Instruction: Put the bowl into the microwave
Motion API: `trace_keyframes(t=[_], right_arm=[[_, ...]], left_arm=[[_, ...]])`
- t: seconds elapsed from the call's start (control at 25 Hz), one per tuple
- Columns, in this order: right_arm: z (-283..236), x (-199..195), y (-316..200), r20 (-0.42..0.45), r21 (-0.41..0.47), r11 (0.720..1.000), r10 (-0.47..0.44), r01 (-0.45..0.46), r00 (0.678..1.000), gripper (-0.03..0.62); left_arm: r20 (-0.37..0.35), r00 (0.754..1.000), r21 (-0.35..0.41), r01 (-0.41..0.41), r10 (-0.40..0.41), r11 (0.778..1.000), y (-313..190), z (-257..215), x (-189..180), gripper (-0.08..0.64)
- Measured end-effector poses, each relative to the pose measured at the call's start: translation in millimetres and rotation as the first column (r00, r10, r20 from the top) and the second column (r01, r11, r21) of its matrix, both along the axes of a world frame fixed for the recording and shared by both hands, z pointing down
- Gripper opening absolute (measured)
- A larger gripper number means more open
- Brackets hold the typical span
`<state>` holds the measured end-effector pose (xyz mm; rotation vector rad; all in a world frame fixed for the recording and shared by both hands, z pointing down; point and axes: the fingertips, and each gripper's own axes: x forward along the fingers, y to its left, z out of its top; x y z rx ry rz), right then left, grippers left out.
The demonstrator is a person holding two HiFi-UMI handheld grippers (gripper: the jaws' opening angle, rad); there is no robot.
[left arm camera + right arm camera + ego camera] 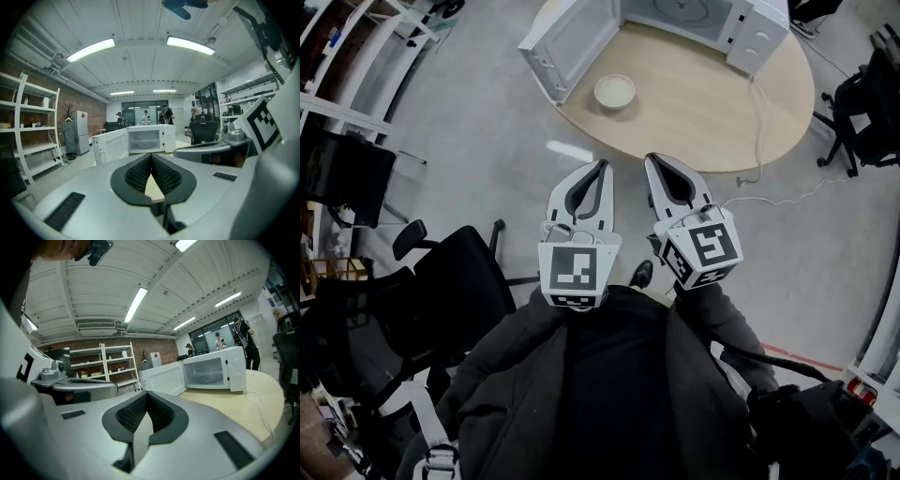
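Left gripper [601, 165] and right gripper [653, 159] are both pinched together, empty — short of the table [722, 122]. Bowl [614, 92] sits before the microwave [680, 17], beside its open door [555, 52] — nearly straight ahead of my left gripper, which I judge the nearer.

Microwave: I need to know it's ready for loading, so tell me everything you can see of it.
The microwave is a white box standing upright at the far side of a round wooden table. Its door is swung wide open to the left, showing an empty cavity with a round turntable. The control panel is at its right end. A white cord trails from it across the table. The bowl sits near the door, apart from it.
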<state>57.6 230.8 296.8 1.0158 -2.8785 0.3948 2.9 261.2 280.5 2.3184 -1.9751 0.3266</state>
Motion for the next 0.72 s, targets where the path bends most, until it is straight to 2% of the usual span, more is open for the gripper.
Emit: trace_keyframes(t=[0.32,0.56,0.72], right_arm=[[23.8,-44.3,-70.2,-0.066,-0.039,0.998,0.049,-0.051,0.997,0.008],[34.7,-62.5,-113.2,-0.112,-0.054,0.994,0.093,-0.099,0.989,0.009],[39.4,-67.4,-131.8,-0.112,-0.072,0.985,0.146,-0.154,0.983,0.011]], left_arm=[[-0.060,0.997,-0.023,-0.046,0.045,0.999,-76.7,18.1,-51.9,0.009],[-0.106,0.988,-0.039,-0.117,0.112,0.992,-123.6,30.2,-71.3,0.009],[-0.113,0.984,-0.037,-0.140,0.135,0.989,-145.0,32.2,-83.7,0.009]])
